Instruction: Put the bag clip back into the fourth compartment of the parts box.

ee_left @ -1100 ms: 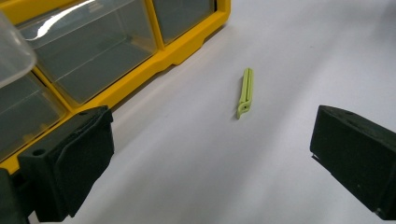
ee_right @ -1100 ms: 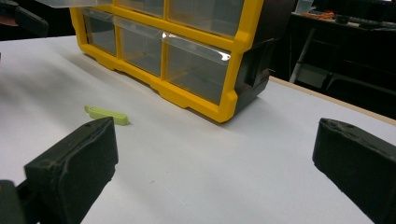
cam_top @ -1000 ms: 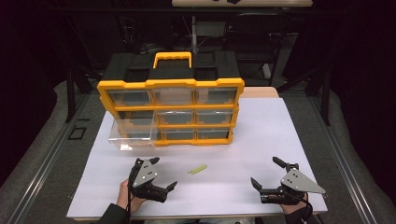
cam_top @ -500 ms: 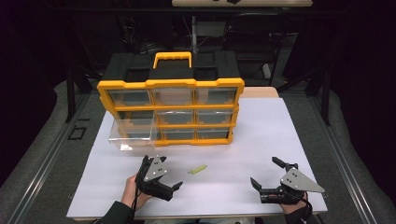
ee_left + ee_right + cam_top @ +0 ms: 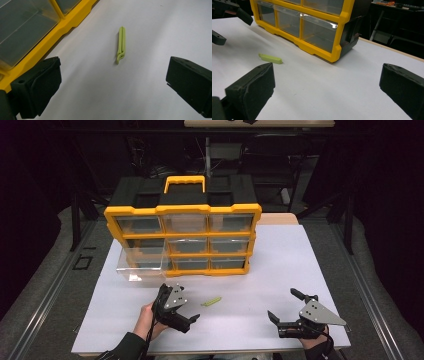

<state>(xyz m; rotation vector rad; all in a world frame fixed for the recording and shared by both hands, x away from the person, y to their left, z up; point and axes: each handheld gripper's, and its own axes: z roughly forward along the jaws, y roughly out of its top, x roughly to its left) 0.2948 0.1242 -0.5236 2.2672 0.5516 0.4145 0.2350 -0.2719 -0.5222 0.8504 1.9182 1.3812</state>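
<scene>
The left gripper [image 5: 192,312], wide open and empty, should descend so the green clip [image 5: 121,45] just ahead lies between its jaws.

L gripper [image 5: 183,307] moved fwd, closer to green clip [image 5: 211,301].

Plastic parts on a matt white table

The light green clip [image 5: 121,45] looks like smooth moulded plastic with a dull sheen; the organizer [image 5: 182,240] has a glossy yellow plastic frame, clear shiny drawers [image 5: 141,265] and a black matt top; the table [image 5: 280,285] is matt white with a wood-coloured edge; the left gripper [image 5: 113,82] has rough matt black jaw pads.
</scene>
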